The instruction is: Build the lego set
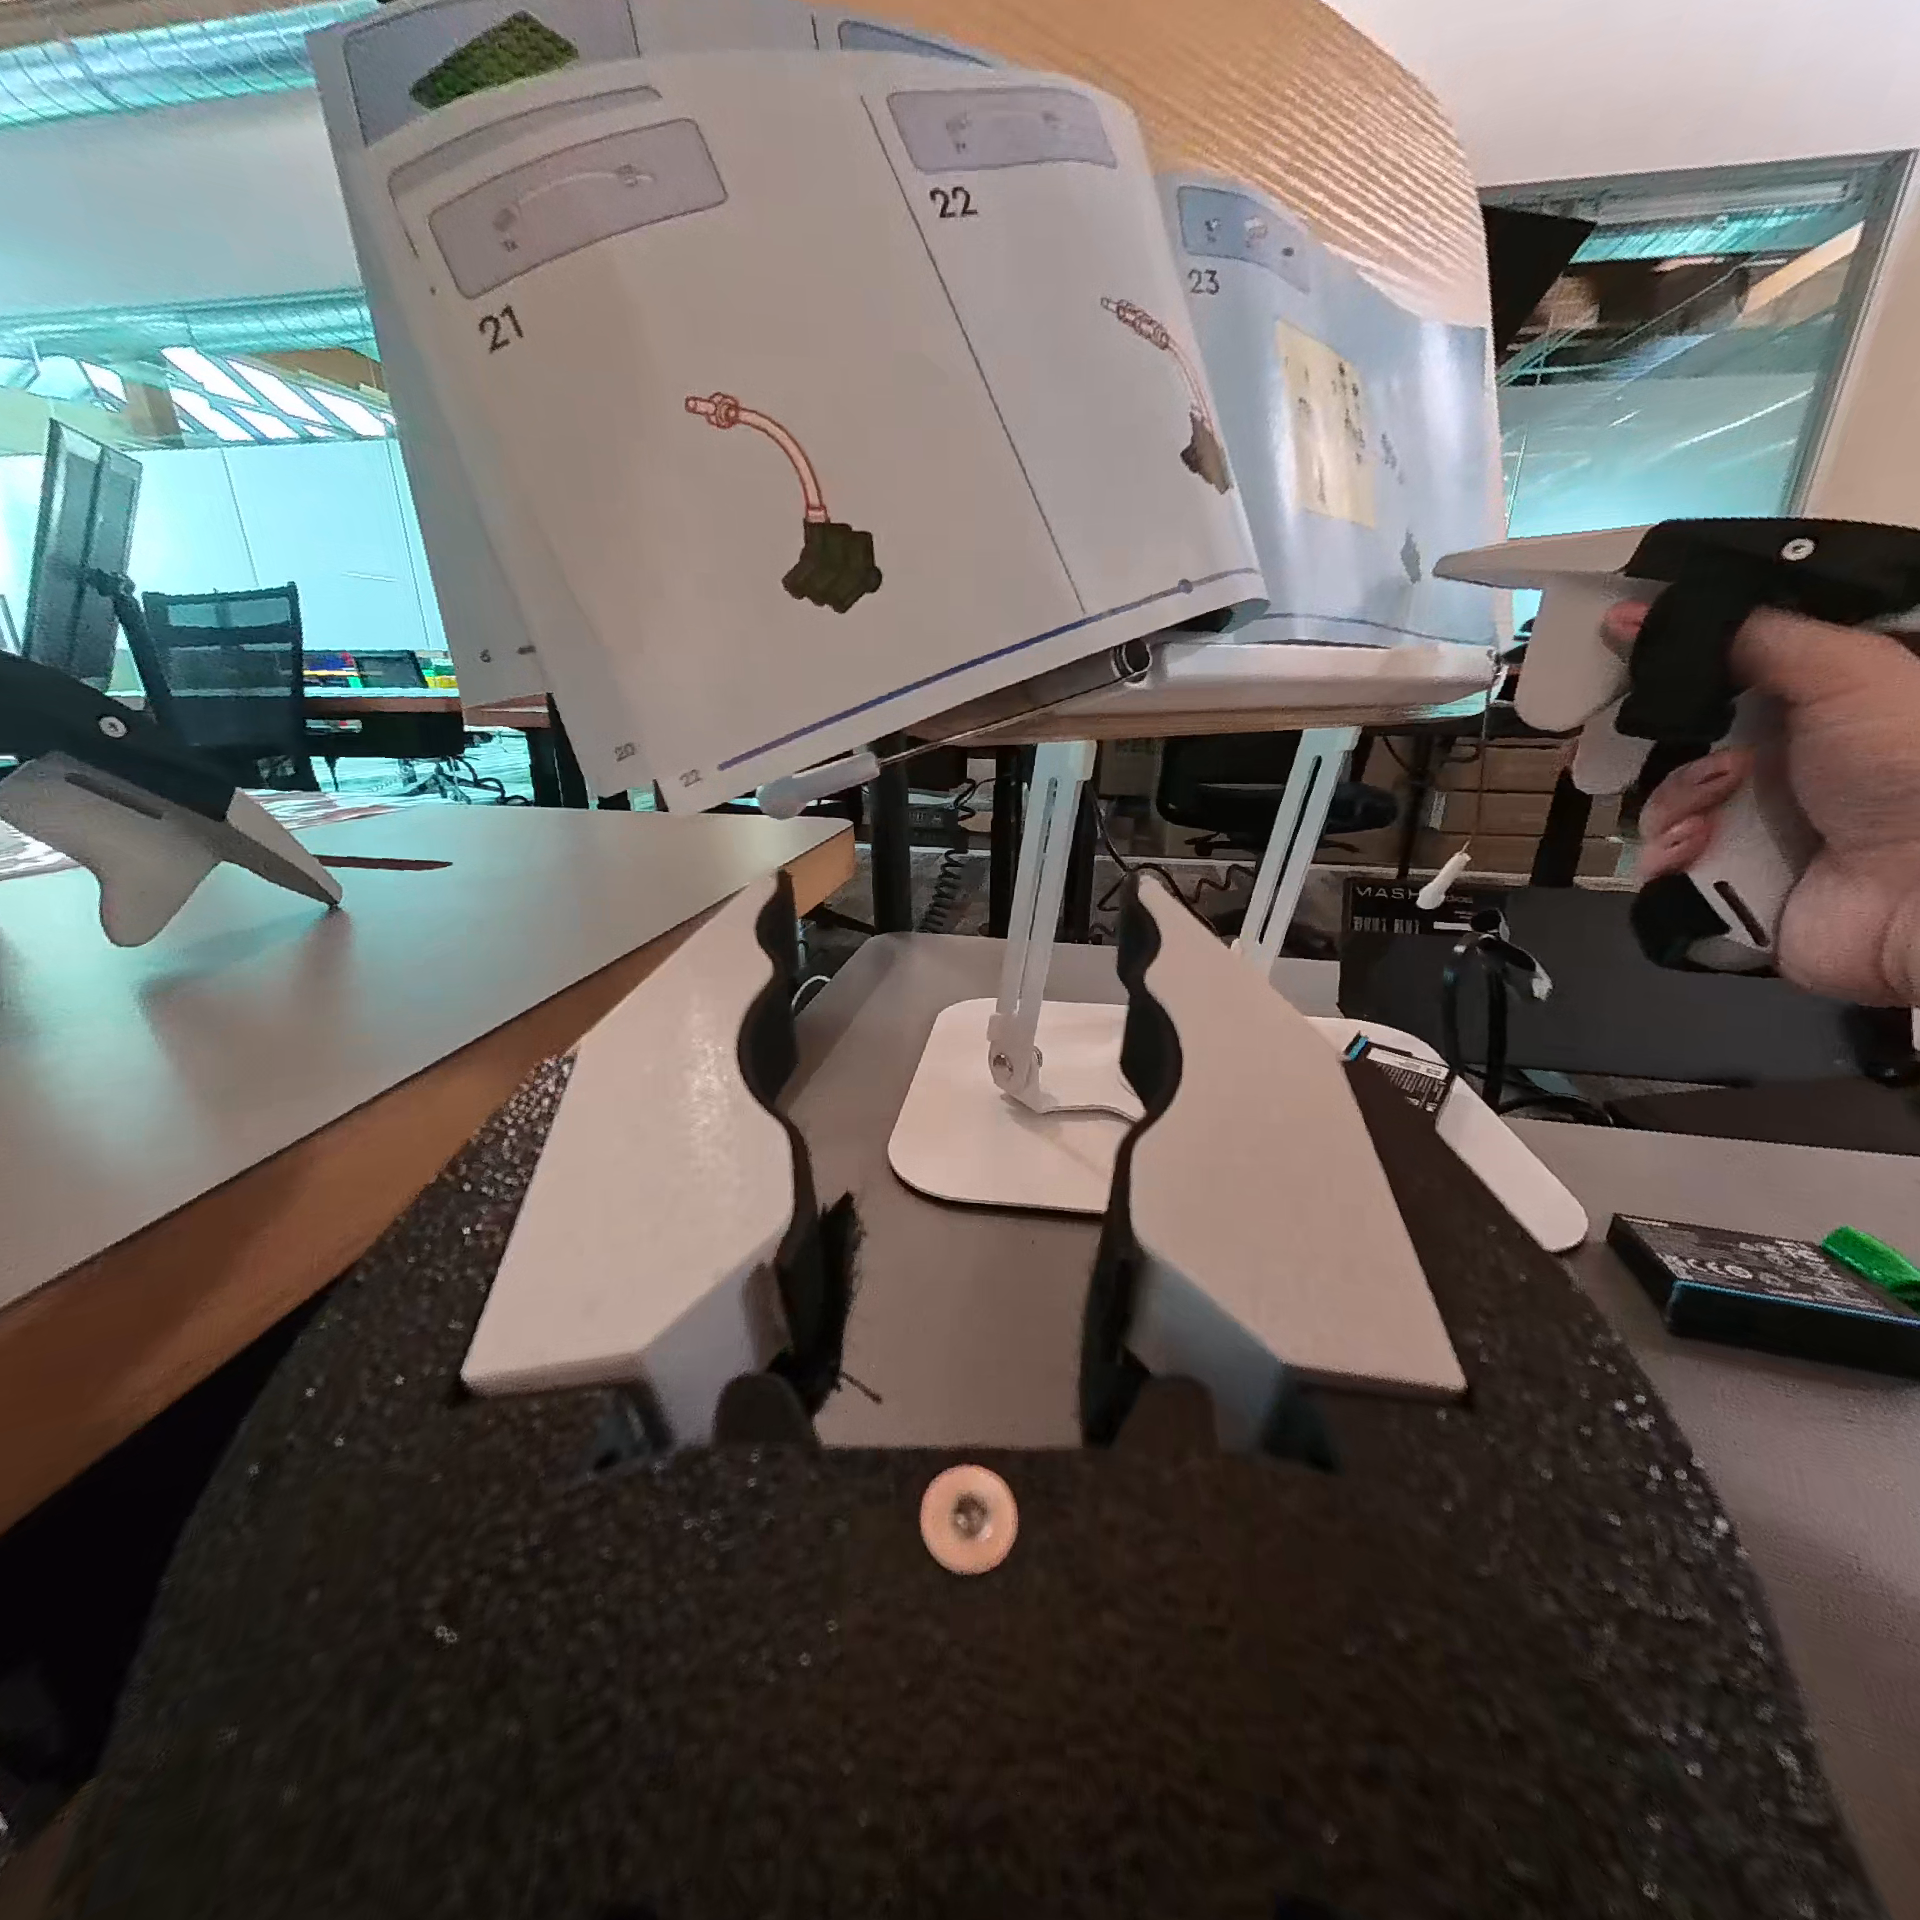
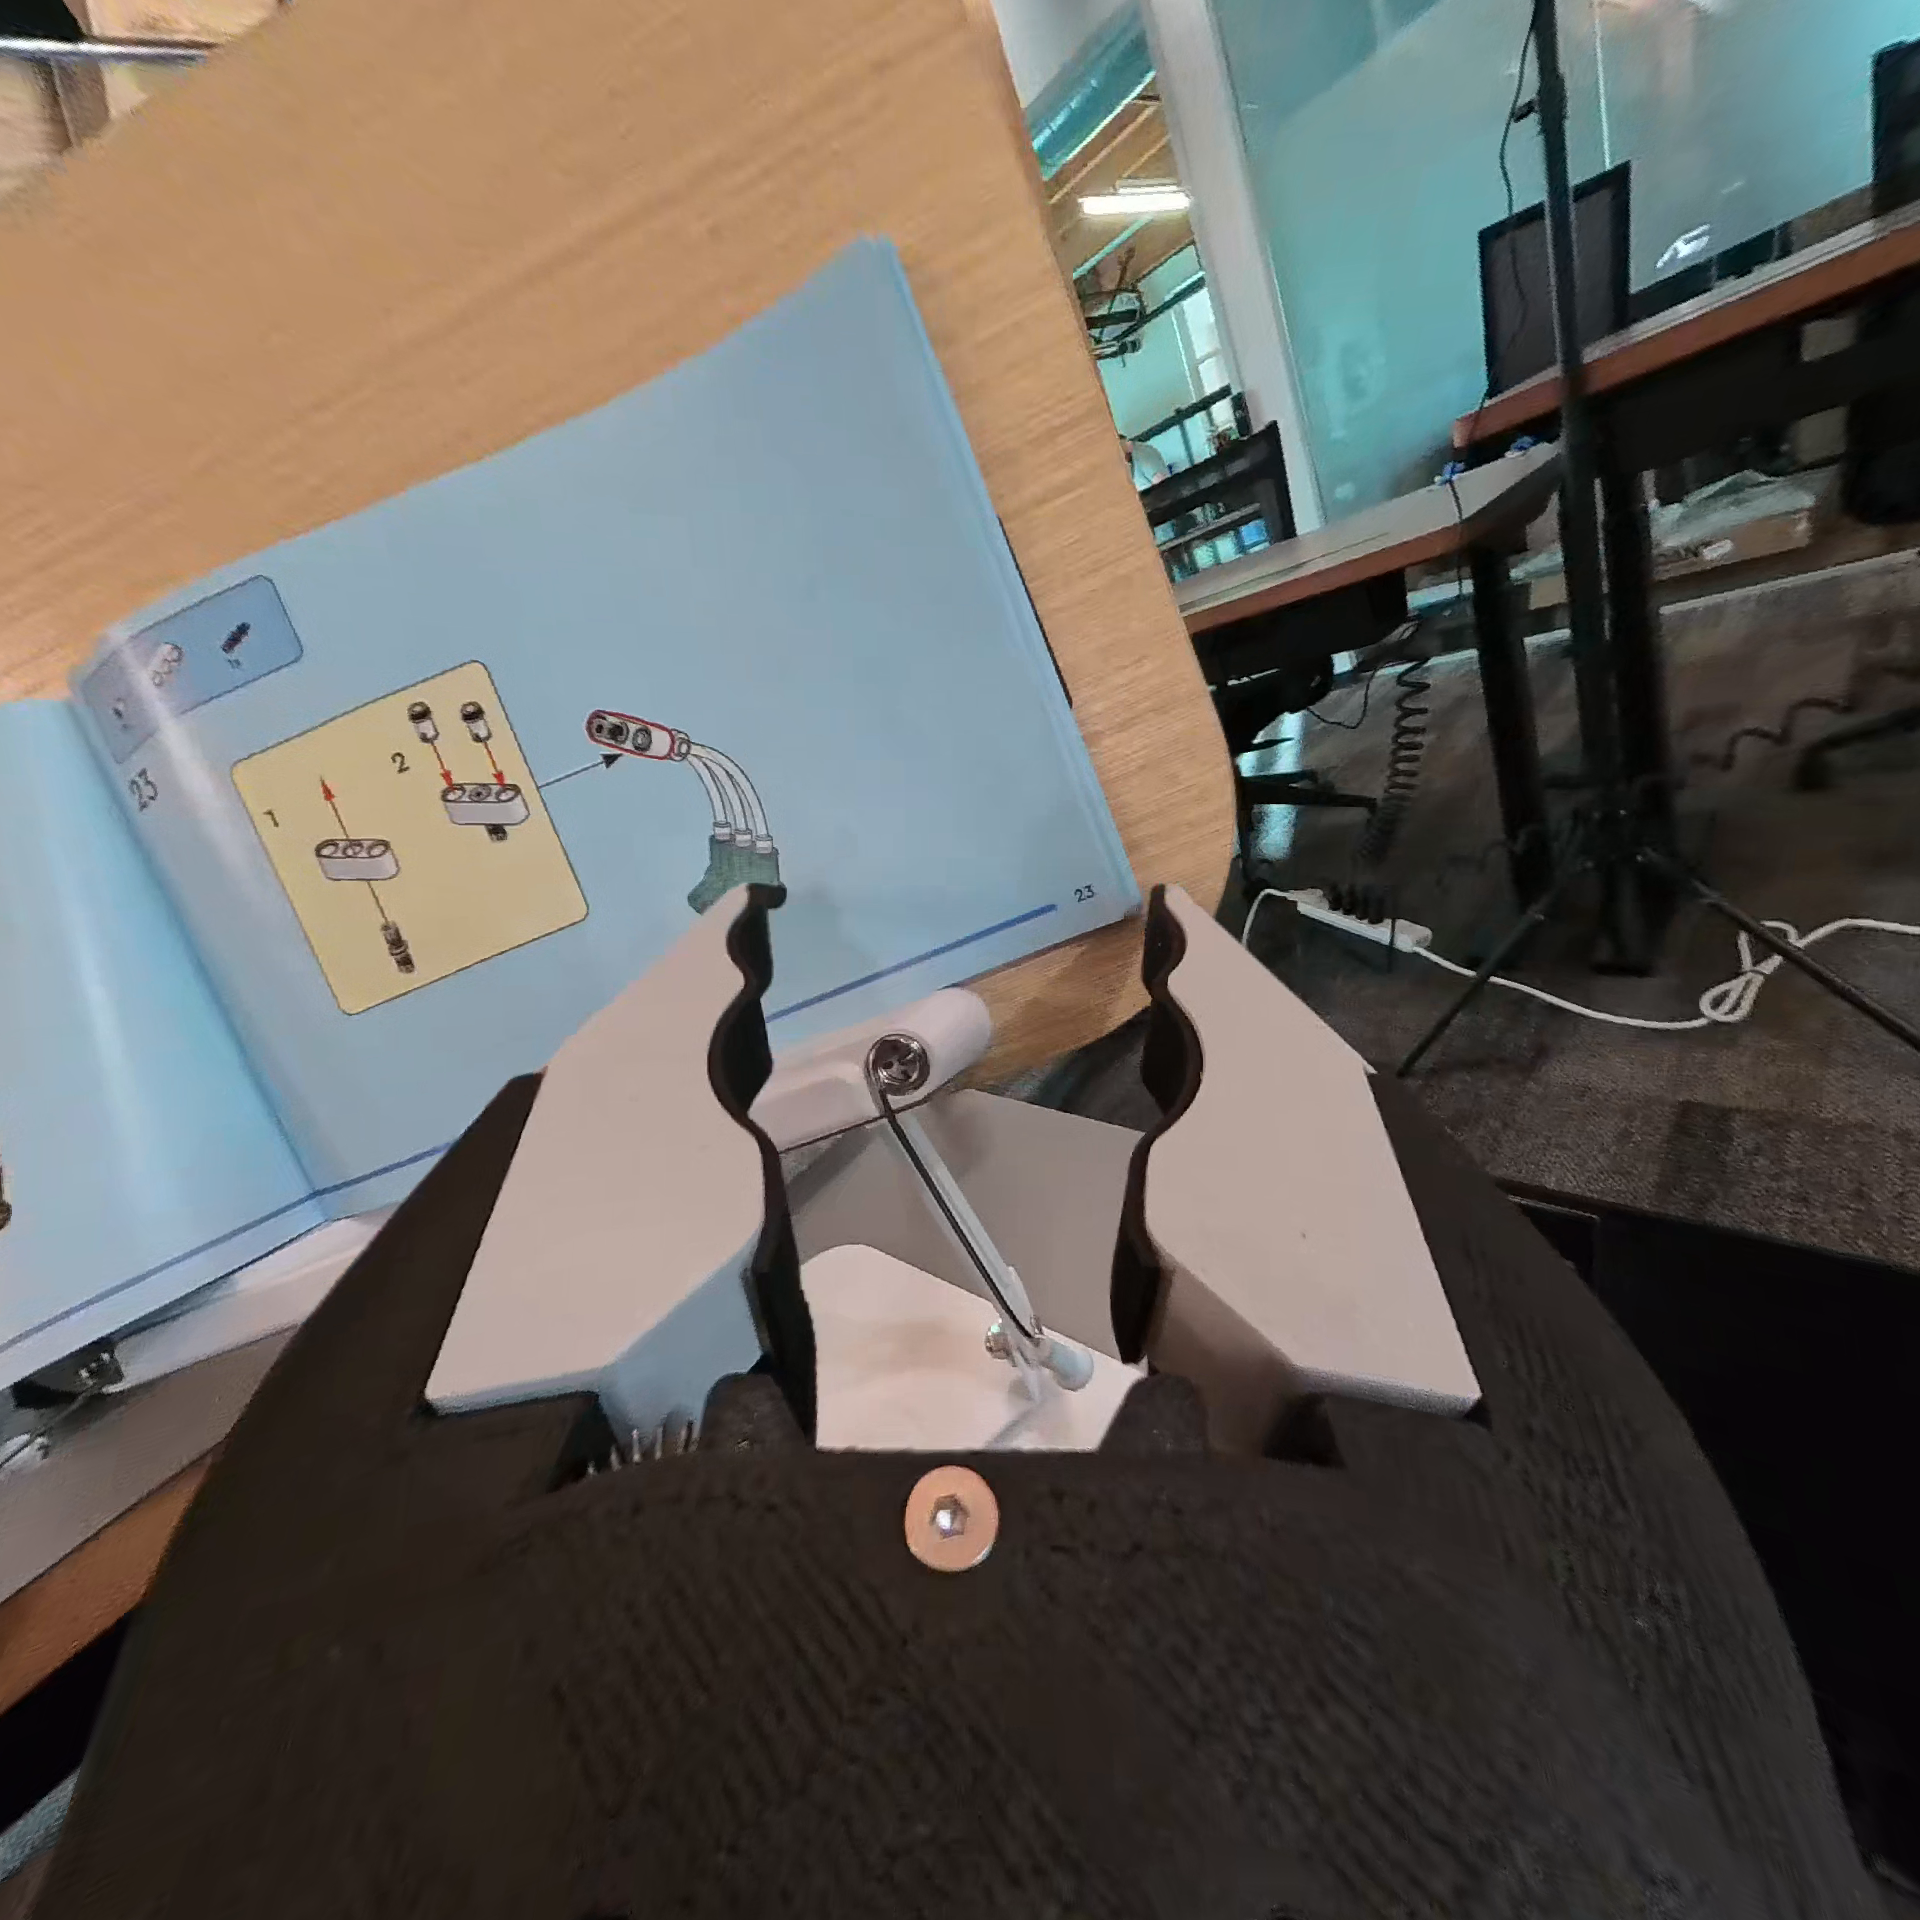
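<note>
Lego instruction booklet [image 1: 831,416] pages fill the upper half of both wrist views, and no loose bricks show in either. We hold our left tool [image 1: 956,904] with its fingers apart and nothing between them, at the centre of the left wrist frame above the white base of the book stand [image 1: 997,1132]. Our right tool [image 2: 956,914] is likewise spread and empty, at the centre of the right wrist frame, just in front of the stand's lower ledge. In the left wrist view, at the right edge, a hand [image 1: 1839,831] grips the right tool's white and black handle. The booklet sits open on the raised stand, several white pages curling up on its left side, a blue page on the right. A black battery pack [image 1: 1766,1288] lies on the grey worktop [image 1: 312,997] at lower right.
</note>
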A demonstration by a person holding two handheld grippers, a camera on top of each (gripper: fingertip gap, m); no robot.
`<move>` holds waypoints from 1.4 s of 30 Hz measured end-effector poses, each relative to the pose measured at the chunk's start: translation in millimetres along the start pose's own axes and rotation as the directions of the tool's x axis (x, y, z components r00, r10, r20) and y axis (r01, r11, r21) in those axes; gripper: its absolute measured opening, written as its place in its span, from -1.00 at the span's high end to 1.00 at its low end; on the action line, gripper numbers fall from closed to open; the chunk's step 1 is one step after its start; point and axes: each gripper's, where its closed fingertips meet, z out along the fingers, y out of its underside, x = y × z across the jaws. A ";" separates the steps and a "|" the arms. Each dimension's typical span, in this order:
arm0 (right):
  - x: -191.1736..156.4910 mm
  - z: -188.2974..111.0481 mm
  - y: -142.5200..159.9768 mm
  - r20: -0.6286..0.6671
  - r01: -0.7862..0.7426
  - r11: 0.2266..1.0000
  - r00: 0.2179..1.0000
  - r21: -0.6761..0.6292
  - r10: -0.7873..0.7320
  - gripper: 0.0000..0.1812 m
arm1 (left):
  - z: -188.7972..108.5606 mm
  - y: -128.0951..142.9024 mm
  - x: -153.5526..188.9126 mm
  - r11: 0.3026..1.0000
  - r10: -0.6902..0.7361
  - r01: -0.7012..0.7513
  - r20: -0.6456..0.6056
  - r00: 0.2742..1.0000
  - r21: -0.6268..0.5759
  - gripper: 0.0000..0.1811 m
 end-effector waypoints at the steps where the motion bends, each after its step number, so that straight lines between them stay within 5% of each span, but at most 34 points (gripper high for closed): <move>1: -2.3 0.4 -0.7 0.014 -0.012 1.000 1.000 0.003 0.012 0.20 | 0.1 0.0 0.0 1.000 -0.003 0.003 -0.002 1.000 0.000 0.34; 7: -8.7 0.4 -0.4 0.051 -0.029 1.000 0.998 -0.013 0.029 0.19 | 0.5 1.5 0.8 1.000 -0.016 0.015 -0.011 1.000 -0.008 0.35; 17: 0.9 -8.2 -4.5 -0.005 0.047 0.999 0.999 -0.025 -0.048 0.46 | 1.8 4.5 5.2 1.000 -0.007 0.006 -0.030 1.000 -0.026 0.35; 42: -3.2 -0.9 3.8 -0.014 0.038 0.998 0.999 -0.050 -0.039 0.37 | 3.1 8.2 9.1 0.999 -0.016 0.013 -0.056 0.998 -0.049 0.36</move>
